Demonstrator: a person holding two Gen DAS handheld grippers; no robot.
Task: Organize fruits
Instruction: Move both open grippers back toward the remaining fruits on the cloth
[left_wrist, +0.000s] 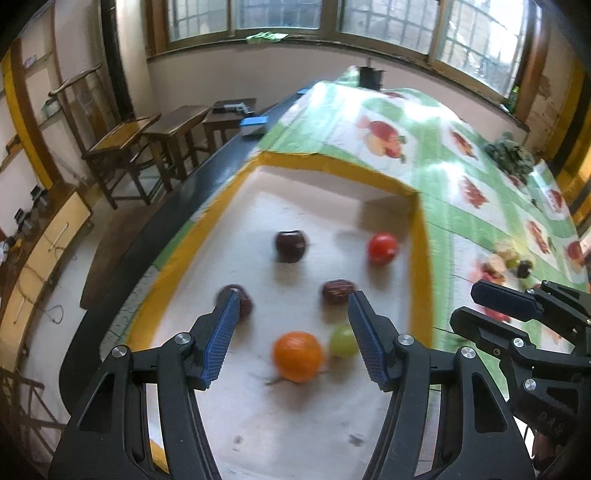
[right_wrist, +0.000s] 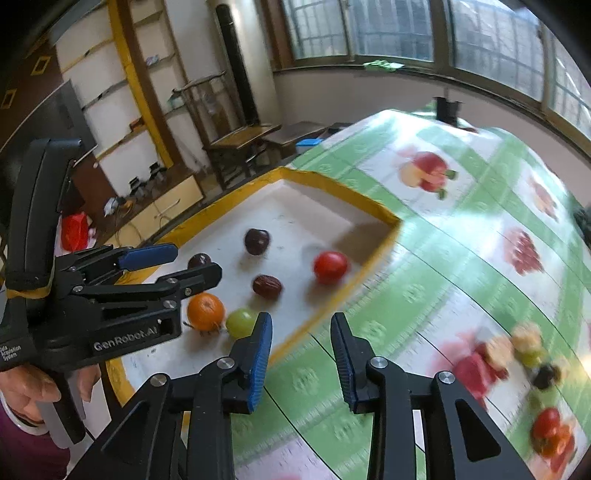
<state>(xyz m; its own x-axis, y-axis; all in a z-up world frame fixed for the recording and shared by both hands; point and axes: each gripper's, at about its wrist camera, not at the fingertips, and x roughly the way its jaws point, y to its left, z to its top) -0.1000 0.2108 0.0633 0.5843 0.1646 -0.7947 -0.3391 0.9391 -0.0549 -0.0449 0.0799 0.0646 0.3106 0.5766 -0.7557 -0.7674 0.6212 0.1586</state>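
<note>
A shallow white tray with a yellow rim (left_wrist: 421, 236) (right_wrist: 369, 206) lies on the table. In it are an orange (left_wrist: 297, 355) (right_wrist: 205, 311), a green grape (left_wrist: 342, 340) (right_wrist: 241, 322), a brown date (left_wrist: 338, 291) (right_wrist: 266, 286), a red tomato (left_wrist: 382, 248) (right_wrist: 330, 266), a dark plum (left_wrist: 290, 244) (right_wrist: 256, 240) and another dark fruit (left_wrist: 243, 302) (right_wrist: 199, 260). My left gripper (left_wrist: 293, 299) (right_wrist: 195, 262) hangs open above the tray's near part, gripping nothing. My right gripper (right_wrist: 301, 319) (left_wrist: 464, 304) is open and empty over the cloth just right of the rim.
A green fruit-print tablecloth (right_wrist: 424, 295) covers the table. A blurred cluster of small fruits (right_wrist: 532, 362) (left_wrist: 513, 262) lies on it to the right. A black pot (left_wrist: 370, 75) stands at the far end, a dark green bundle (left_wrist: 511, 155) at the right. Wooden desks (left_wrist: 147, 140) stand left.
</note>
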